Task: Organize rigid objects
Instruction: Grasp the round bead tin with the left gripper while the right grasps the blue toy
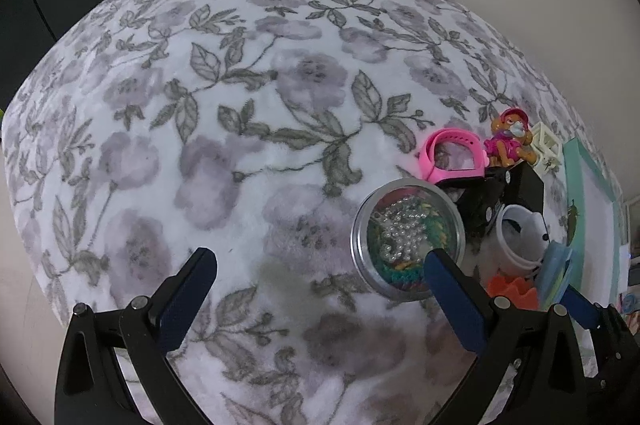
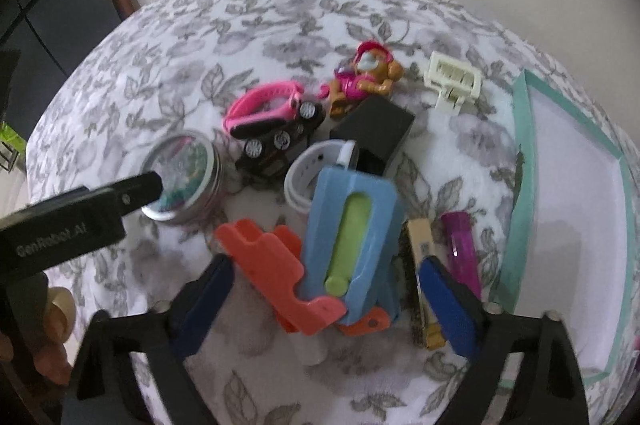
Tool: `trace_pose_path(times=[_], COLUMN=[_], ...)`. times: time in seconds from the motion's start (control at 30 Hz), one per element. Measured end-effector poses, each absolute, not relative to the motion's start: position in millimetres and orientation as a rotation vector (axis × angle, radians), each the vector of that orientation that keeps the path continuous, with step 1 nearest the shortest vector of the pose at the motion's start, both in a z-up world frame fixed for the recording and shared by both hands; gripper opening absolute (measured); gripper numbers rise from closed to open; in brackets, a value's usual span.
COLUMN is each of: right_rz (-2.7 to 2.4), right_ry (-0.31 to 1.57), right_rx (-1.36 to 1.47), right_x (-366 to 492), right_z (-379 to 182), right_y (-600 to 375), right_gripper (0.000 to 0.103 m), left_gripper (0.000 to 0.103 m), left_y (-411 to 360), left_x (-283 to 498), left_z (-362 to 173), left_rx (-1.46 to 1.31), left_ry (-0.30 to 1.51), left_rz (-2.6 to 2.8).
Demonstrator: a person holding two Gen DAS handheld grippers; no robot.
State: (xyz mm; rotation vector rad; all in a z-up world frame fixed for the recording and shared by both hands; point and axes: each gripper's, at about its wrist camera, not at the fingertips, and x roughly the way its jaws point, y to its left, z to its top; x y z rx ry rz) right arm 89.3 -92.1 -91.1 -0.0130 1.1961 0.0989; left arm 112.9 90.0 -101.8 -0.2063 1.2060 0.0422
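Barely started, by the look of it. White tray [image 2: 576,209] at the right empty; whole jumble in a heap on the floral worktop [image 2: 280,9] beside it. Right tongs [image 2: 324,301] spread wide, straddling the blue-and-orange toy [image 2: 352,225], pads not pressing. Left tongs [image 1: 320,289] wide too, holding nothing, one finger over the round bead tin [image 1: 406,241]. Everything left to sort.

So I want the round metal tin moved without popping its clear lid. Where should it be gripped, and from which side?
Grip the round metal tin across its straight metal side wall, coming from above with one finger on each side. It stands upright on the floral cloth, and its left side is free; a black toy car crowds its right.
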Motion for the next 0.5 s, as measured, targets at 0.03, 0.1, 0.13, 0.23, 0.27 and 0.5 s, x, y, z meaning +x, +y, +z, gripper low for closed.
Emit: trace_pose_path(times=[0.03,0.1,0.13,0.23,0.27,0.5], right_rz=[0.101,0.105,0.107,0.120,0.124,0.153], right_ry=[1.194,1.192,1.191,1.189,1.189,1.198], right_rx=[-0.006,0.015,0.023,0.048,0.053,0.092], right_x=[89.5,91.2,91.5,91.6,91.9,94.6], right_z=[-90.1,-89.4,-89.2,-86.9,-86.6,-86.5], right_y=[-93.4,-95.9,-96.9,-99.4,-99.7,-99.4], right_gripper=[0.085,0.082,0.078,0.066,0.062,0.049], left_gripper=[0.103,0.103,0.103,0.103,0.103,0.103], left_y=[89.4,87.9,87.2,83.7,82.6,71.9], left_x=[113.4,114.1,114.8,117.8,119.1,125.5], left_z=[-102.2,-103.0,-103.1,-103.6,-103.7,-105.5], left_rx=[-0.207,-0.208,-0.212,-0.223,-0.220,-0.202], left_ry=[1.206,1.209,1.210,1.207,1.208,1.202], left_rz=[0.039,0.027,0.020,0.000,-0.002,-0.024])
